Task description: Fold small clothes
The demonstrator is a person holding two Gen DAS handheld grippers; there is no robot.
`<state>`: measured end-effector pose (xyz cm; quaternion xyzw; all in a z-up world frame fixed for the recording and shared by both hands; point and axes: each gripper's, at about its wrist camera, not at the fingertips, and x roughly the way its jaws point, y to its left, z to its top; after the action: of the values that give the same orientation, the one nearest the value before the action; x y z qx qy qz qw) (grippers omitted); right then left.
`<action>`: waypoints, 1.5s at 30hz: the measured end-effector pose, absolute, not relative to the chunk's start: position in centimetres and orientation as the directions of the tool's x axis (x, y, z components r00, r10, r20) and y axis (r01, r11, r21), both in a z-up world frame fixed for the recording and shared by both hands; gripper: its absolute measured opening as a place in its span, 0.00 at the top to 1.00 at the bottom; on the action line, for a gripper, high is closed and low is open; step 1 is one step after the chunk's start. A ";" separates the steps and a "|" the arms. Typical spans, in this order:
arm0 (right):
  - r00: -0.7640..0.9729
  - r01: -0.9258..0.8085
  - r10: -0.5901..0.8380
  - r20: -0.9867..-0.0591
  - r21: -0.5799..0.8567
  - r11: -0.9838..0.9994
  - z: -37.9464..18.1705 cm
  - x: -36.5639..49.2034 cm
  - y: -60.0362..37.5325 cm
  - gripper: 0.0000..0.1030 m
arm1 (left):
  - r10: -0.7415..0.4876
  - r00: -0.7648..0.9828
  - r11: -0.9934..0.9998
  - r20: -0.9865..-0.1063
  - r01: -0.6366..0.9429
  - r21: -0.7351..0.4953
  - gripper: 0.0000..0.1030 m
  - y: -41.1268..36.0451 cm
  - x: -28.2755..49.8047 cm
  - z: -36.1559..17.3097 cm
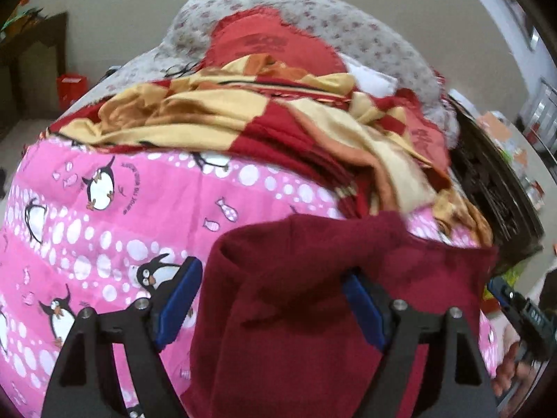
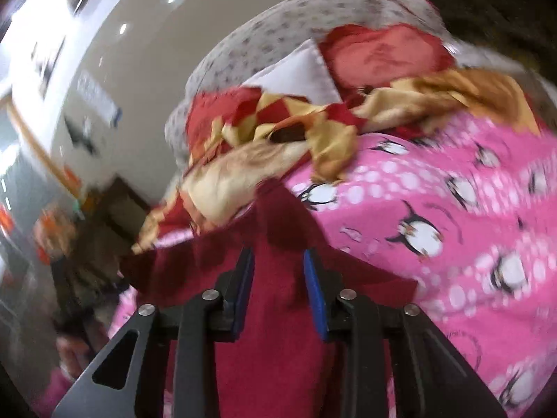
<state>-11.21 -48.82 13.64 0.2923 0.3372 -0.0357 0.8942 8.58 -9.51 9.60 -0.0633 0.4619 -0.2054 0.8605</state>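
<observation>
One maroon garment (image 1: 306,299) lies on a pink penguin-print bedspread (image 1: 104,209), near the bed's edge closest to the cameras, with two handheld grippers working on it. The left gripper (image 1: 275,299) has its two blue-padded fingers (image 1: 181,299) spread wide on either side of a thick fold of the maroon cloth; the fabric fills the gap between them, and whether the pads actually press on it cannot be told. In the right wrist view the right gripper (image 2: 278,278) shows its blue pads (image 2: 315,292) set narrowly apart, with a bunched ridge of the same maroon garment (image 2: 275,313) standing between them (the frame is blurred, so a firm pinch cannot be confirmed). The right gripper also appears at the right edge of the left wrist view, as a dark body with a hand (image 1: 511,365) behind it.

Beyond the garment, toward the far side of the bed, one rumpled red-and-yellow checked blanket (image 1: 243,115) is heaped across the bedspread, touching the garment's far edge in the right wrist view. Behind it sit one red cushion (image 1: 271,41), one white pillow (image 2: 296,73) just beside it, and one grey floral-print pillow (image 1: 365,35) at the back. A dark carved wooden bed frame (image 1: 487,181) runs along the right edge of the bed.
</observation>
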 end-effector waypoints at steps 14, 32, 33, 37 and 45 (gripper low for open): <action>0.690 0.355 0.000 -0.724 0.339 0.871 11.8 -8.2 -48.7 0.72 | -0.296 0.522 0.951 -0.800 0.244 -0.192 0.17 -9.5 9.6 9.0; 0.703 0.131 0.187 -0.686 0.383 0.915 15.1 -9.0 -39.7 0.71 | -0.275 0.492 0.957 -0.826 0.222 -0.186 0.17 -3.6 0.8 5.5; 0.701 0.107 0.204 -0.683 0.384 0.917 15.2 -7.7 -38.3 0.71 | -0.274 0.491 0.957 -0.827 0.224 -0.183 0.17 -3.5 0.4 5.4; 0.695 0.035 0.262 -0.670 0.395 0.918 14.8 -2.2 -32.5 0.71 | -0.255 0.501 0.962 -0.827 0.216 -0.166 0.17 -2.8 -0.5 5.1; 0.610 -0.094 0.245 -0.753 0.238 0.967 11.3 8.0 -22.8 0.73 | -0.322 0.463 0.946 -0.826 0.185 -0.265 0.15 -1.2 -0.2 3.3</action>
<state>8.02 -22.77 11.31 0.0875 0.4310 0.0950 0.8931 -0.25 -1.16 3.30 -0.0690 0.4964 -0.1488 0.8525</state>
